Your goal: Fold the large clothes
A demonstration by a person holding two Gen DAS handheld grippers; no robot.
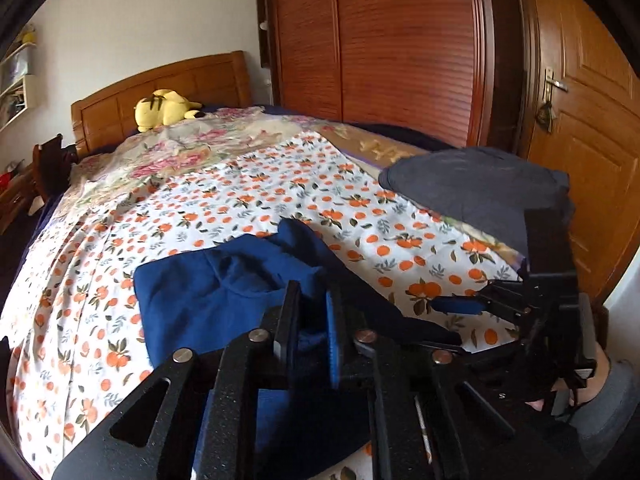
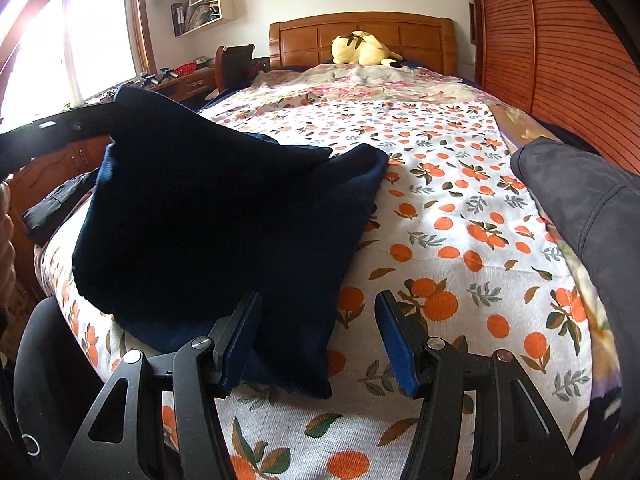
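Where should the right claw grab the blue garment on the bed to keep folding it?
Grip the near corner of the blue garment, the part lying flat on the orange-print sheet just ahead of the open right claw. Come in low from the foot of the bed, sliding one finger under the hem. That corner is thin, free and nearest; the middle is bunched.

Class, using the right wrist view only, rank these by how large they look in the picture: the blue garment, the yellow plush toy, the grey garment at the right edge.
1. blue garment
2. grey garment, cut off by the frame, so its full size is unsure
3. yellow plush toy, far from the camera, so it looks smaller than it is
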